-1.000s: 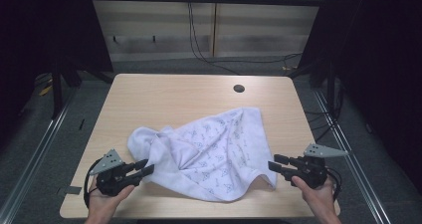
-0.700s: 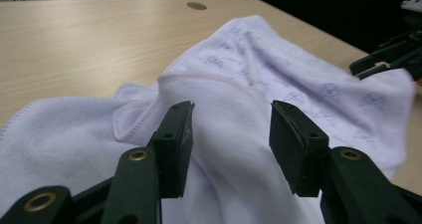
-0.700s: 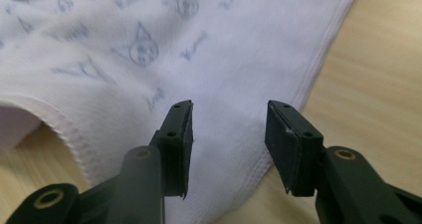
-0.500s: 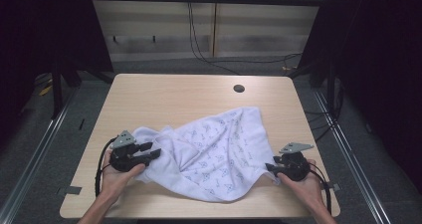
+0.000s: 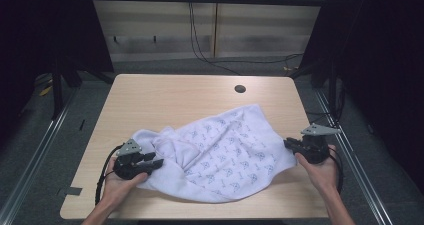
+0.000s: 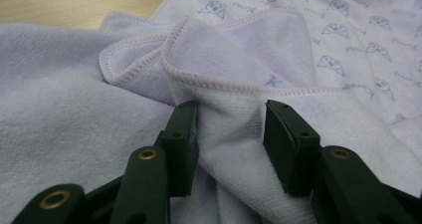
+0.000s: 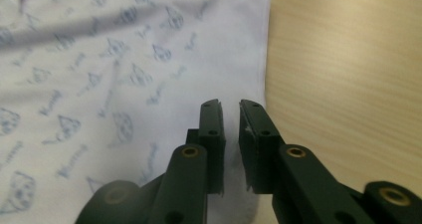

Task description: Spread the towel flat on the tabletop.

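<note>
A white towel [image 5: 220,150] printed with small blue figures lies rumpled on the near half of the wooden table [image 5: 165,95]. My left gripper [image 5: 156,160] is at its left corner. In the left gripper view the jaws [image 6: 230,107] have just been closing and pinch a thick hemmed fold of the towel [image 6: 239,50] between the pads. My right gripper [image 5: 289,144] sits at the towel's right edge. Its jaws [image 7: 230,104] have just been closing and stand a narrow slit apart over that edge of the towel [image 7: 99,74], not visibly clamping it.
A small dark round hole [image 5: 240,89] sits in the far right part of the tabletop. Bare wood [image 7: 348,74] runs to the right of the towel's edge. Dark frame posts and cables stand behind the table.
My left gripper has moved in onto the towel's left corner. My right gripper has shifted farther from me along the right edge, and the towel reaches a little more to the right.
</note>
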`<state>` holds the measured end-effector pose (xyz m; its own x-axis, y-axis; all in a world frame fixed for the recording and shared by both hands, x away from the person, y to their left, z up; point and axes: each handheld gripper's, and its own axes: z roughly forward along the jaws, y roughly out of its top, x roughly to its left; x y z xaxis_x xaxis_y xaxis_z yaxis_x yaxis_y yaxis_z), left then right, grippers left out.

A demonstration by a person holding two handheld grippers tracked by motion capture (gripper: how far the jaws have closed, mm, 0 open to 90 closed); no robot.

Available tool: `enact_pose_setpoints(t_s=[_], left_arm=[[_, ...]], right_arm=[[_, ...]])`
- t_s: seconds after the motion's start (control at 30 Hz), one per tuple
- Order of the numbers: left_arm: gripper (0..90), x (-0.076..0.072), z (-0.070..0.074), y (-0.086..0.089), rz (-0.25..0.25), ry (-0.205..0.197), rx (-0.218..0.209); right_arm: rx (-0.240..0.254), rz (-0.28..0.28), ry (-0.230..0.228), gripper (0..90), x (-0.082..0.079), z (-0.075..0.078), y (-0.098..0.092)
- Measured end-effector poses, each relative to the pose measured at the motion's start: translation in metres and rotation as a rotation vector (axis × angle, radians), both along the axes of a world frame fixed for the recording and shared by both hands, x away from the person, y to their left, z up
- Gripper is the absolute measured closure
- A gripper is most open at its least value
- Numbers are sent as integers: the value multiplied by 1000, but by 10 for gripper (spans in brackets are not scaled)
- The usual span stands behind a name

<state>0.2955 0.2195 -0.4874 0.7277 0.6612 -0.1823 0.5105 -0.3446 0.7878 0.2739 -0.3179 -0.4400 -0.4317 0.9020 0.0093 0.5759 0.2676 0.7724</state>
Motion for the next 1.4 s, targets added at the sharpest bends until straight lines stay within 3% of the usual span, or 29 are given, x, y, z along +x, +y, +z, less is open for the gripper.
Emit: enact_pose_setpoints(t_s=[0.03,0.07,0.13,0.17,0.27,0.33,0.37,0.43,0.53,0.6,0.7,0.77,0.83,0.87,0.93,0.97,1.0,1.03,1.07,1.17,1.2,1.23,1.27,1.3,1.4], left_arm=[[568,-1,1,1,-4,-4,3],[566,-1,2,1,-4,-3,-2],[566,-1,4,2,-1,-13,-8],[586,2,8,5,5,-14,-33],[675,5,13,7,-1,-24,-36],[732,13,21,8,-6,-36,-61],[755,13,21,8,-6,-36,-61],[762,19,25,9,-3,-50,-51],[774,32,30,15,17,-50,-73],[762,40,28,19,42,-43,-88],[701,49,18,21,66,-26,-43],[587,53,7,19,79,-7,-16],[461,55,-3,16,93,17,4],[461,55,-6,13,85,31,19],[431,55,-12,7,74,41,81],[483,55,-15,5,54,50,89],[516,52,-16,3,55,25,105],[635,51,-13,4,28,33,111],[709,51,-13,4,28,33,111],[758,44,-13,4,6,46,104],[801,40,-13,3,-4,50,97],[801,36,-12,2,-16,51,92],[825,32,-11,0,-21,49,92],[825,28,-10,-1,-31,56,73],[843,17,-6,-10,-77,56,60]], right_arm=[[0,0,0,763,0,0,0],[50,6,-12,724,-2,2,1],[57,20,-11,711,-3,2,3],[69,33,18,671,-5,-3,10],[59,64,49,656,-7,-9,21],[71,120,101,634,-12,-18,38],[71,120,101,634,-12,-18,38],[86,157,138,576,-16,-27,49],[57,194,188,533,-25,-39,68],[45,225,196,506,-30,-43,78],[44,264,195,484,-37,-43,92],[21,289,205,486,-39,-45,100],[-85,267,196,493,-36,-51,105],[-85,267,196,493,-36,-51,105],[-103,267,195,579,-33,-50,104],[-99,253,189,650,-31,-51,102],[-89,250,179,716,-29,-52,100],[-106,242,173,832,-23,-51,95],[-106,242,173,832,-23,-51,95],[-118,204,169,868,-9,-52,86],[-126,178,157,871,5,-53,78],[-126,178,157,871,5,-53,78],[-121,136,161,871,22,-53,68],[-121,136,161,871,22,-53,68],[-140,90,157,872,47,-54,56]])
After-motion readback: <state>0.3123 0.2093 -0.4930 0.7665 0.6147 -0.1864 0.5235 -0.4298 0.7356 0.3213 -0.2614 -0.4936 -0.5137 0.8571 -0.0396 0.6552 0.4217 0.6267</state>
